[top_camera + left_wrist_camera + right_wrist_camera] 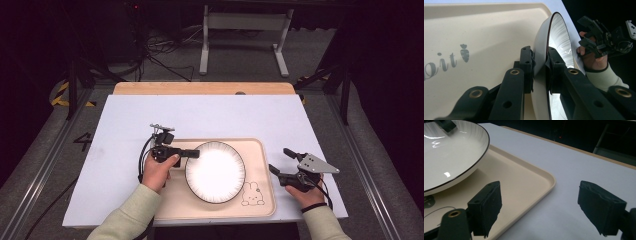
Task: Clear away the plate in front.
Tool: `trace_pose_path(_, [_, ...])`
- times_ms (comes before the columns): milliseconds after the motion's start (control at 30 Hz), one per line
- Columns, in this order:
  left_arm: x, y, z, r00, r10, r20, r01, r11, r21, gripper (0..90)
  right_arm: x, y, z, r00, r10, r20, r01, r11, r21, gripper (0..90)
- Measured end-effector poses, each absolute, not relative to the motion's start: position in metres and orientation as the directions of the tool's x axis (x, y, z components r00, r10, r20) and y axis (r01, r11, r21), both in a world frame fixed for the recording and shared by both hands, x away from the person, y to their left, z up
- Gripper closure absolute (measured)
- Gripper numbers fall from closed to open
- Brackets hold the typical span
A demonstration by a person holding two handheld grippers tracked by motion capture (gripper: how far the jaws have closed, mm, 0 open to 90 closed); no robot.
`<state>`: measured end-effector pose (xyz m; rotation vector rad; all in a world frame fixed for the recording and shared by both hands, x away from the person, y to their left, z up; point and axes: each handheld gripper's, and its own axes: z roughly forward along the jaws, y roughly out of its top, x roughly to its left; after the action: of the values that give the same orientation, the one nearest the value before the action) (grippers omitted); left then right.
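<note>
A white plate [215,171] with a thin black rim rests on a cream tray [260,200] near the table's front. My left gripper [196,153] is shut on the plate's left rim; in the left gripper view the two jaws pinch the plate [541,50] edge from both sides at my left gripper [540,62]. My right gripper [280,161] stands open just right of the tray, holding nothing. In the right gripper view my right gripper [539,207] spans the tray [531,177] edge, with the plate [451,152] at upper left.
The tray carries a rabbit drawing [252,194] at its front right and a carrot print [464,52]. A white sheet [210,112] covers the table, with a wooden edge [200,88] at the back. A metal stand [245,30] is on the floor beyond.
</note>
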<state>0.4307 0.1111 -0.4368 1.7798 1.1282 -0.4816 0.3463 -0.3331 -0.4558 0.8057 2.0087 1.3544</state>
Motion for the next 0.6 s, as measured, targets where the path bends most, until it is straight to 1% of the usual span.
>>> trace_pose_path(367, [0.4342,0.1137,-0.4446,0.459,0.487,-0.743,0.872,-0.090,0.480,78.0,0.3465,-0.3327,-0.4559,-0.652,0.747,-0.131,0.158,0.303,0.940,19.7])
trace_pose_path(600, [0.4361,0.1140,-0.4469,0.464,0.493,-0.736,0.870,-0.098,0.482,78.5,0.3463,-0.3326,-0.4560,-0.652,0.746,-0.135,0.155,0.305,0.940,19.6])
